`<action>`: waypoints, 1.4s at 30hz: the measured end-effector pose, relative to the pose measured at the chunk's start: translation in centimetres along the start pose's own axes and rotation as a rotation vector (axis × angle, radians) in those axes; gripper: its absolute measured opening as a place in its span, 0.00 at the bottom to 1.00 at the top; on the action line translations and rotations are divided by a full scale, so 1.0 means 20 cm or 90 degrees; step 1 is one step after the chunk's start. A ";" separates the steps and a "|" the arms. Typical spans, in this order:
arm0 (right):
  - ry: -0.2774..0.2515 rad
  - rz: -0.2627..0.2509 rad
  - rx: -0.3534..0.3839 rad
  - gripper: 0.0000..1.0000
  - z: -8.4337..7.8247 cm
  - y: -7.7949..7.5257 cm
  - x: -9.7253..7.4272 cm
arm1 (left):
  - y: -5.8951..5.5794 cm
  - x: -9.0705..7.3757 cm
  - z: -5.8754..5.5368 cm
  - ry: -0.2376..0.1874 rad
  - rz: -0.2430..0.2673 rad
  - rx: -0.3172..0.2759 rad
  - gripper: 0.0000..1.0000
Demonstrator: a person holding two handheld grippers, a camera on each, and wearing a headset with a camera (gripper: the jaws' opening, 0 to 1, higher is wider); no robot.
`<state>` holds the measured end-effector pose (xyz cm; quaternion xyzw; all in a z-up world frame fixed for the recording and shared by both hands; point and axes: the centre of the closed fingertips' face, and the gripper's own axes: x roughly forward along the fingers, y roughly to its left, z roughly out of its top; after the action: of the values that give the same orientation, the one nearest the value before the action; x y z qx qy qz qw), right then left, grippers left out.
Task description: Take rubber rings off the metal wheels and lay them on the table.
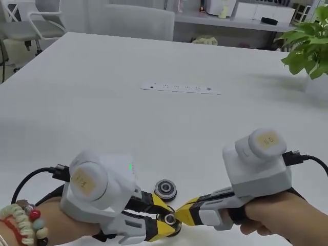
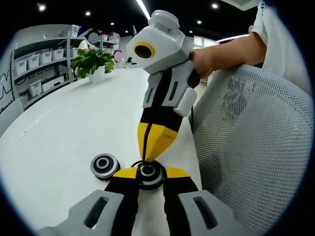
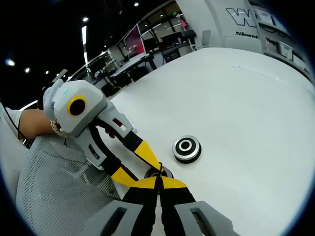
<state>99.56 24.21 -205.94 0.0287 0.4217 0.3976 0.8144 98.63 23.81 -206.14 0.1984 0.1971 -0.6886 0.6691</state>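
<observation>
The table (image 1: 169, 128) was wide and bare beyond the loose wheel (image 1: 165, 188), with a socket strip (image 1: 179, 88) far past it. Just on the near side of the loose wheel, close to the table's edge, the left gripper (image 2: 150, 173) held a second wheel (image 1: 168, 221) between its jaws. The right gripper (image 3: 158, 181) pointed at the left one, jaws pressed together, tips touching that wheel's rim. Both hands were low over the table

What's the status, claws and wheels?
Left claw shut on a wheel. Right claw shut, tip at its rim. Second wheel lies beside, untouched. Nothing blocking.
</observation>
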 end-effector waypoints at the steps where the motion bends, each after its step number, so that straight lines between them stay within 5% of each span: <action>1: 0.001 -0.001 -0.002 0.00 0.00 0.00 0.00 | 0.00 0.00 0.00 0.000 0.000 0.000 0.14; 12: 0.001 -0.011 -0.008 0.00 0.00 -0.01 -0.01 | -0.03 0.00 0.00 0.025 -0.024 -0.015 0.22; 16: -0.002 -0.012 -0.008 0.00 0.00 -0.01 -0.01 | -0.04 -0.01 -0.01 0.053 -0.021 0.020 0.25; 22: -0.011 -0.012 -0.005 0.00 0.02 -0.02 -0.02 | -0.04 -0.04 0.01 0.051 -0.034 0.029 0.31; 32: -0.035 -0.022 0.000 0.00 0.06 -0.03 -0.05 | 0.04 -0.16 0.12 0.008 0.010 0.028 0.41; 36: -0.051 -0.024 0.011 0.00 0.09 -0.05 -0.06 | 0.07 -0.20 0.15 -0.011 0.025 0.001 0.46; 42: -0.073 -0.024 0.020 0.00 0.12 -0.05 -0.08 | 0.07 -0.27 0.21 -0.038 0.023 0.000 0.40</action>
<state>101.34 23.15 -203.65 0.0559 0.3809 0.3732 0.8441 100.12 26.11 -199.76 0.1812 0.1732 -0.6818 0.6872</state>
